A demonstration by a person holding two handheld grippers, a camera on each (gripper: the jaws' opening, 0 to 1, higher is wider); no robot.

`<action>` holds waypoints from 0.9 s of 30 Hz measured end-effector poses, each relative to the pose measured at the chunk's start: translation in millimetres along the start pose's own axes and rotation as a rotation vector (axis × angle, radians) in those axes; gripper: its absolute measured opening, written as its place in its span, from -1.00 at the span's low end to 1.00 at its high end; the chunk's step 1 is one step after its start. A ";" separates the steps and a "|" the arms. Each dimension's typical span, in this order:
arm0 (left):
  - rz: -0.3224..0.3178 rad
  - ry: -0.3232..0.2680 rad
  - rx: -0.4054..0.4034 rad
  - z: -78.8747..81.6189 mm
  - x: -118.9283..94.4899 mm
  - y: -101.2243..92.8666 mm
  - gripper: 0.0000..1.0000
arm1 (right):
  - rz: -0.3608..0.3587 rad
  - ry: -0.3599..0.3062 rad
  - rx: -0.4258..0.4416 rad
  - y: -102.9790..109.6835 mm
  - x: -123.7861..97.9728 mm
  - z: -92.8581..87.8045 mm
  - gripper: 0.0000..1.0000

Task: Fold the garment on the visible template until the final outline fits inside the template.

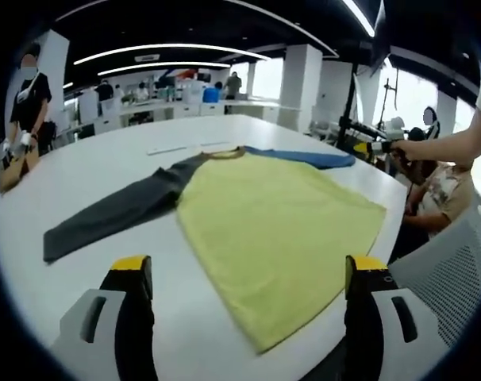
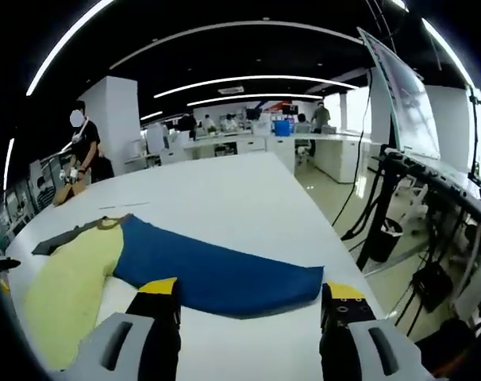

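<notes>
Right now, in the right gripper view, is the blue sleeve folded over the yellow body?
No, the blue sleeve lies spread flat on the white table, stretched away from the yellow body.

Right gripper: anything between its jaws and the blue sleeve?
Nothing. In the right gripper view the right gripper stands open just short of the blue sleeve, with a bare strip of white table between.

One garment (image 1: 272,230) lies on one white bench (image 1: 105,262) — a yellow body with two sleeves, one dark grey (image 1: 117,210) and one blue (image 2: 217,274). Two grippers show, the left gripper (image 1: 248,274) and the right gripper (image 2: 248,298) — each with two yellow-tipped jaws. One person (image 1: 30,99) stands at the bench's far end, and several more, too small to count, stand in the background.
</notes>
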State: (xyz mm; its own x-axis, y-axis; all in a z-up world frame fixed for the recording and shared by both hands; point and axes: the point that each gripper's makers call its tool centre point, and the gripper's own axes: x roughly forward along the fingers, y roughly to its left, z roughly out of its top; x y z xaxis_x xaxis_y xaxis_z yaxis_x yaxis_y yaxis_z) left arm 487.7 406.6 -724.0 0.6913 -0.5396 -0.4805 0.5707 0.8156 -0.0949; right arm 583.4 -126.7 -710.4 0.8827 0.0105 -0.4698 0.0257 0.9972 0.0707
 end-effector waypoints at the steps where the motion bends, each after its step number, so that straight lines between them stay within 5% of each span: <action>1: 0.001 -0.001 0.000 0.4 0.1 0.4 0.95 | -0.004 0.006 -0.004 -1.9 1.5 -1.2 0.31; 6: -0.005 -0.004 0.011 2.8 -0.5 -3.6 0.80 | -0.025 0.017 0.048 -12.2 10.7 -4.5 0.16; 16: -0.011 -0.011 0.028 6.7 1.5 -6.8 0.68 | -0.114 0.090 0.096 -69.7 49.2 -26.4 -0.19; 27: -0.012 -0.008 0.042 7.5 1.2 -4.9 0.60 | -0.149 0.099 0.146 -101.5 68.2 -27.6 -0.43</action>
State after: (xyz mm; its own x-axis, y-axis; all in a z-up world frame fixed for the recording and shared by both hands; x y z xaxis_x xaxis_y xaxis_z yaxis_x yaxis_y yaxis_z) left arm 489.0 400.4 -717.6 0.6880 -0.5511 -0.4722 0.5968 0.7998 -0.0641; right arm 628.0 -225.2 -773.9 0.8139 -0.1215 -0.5681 0.2262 0.9670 0.1173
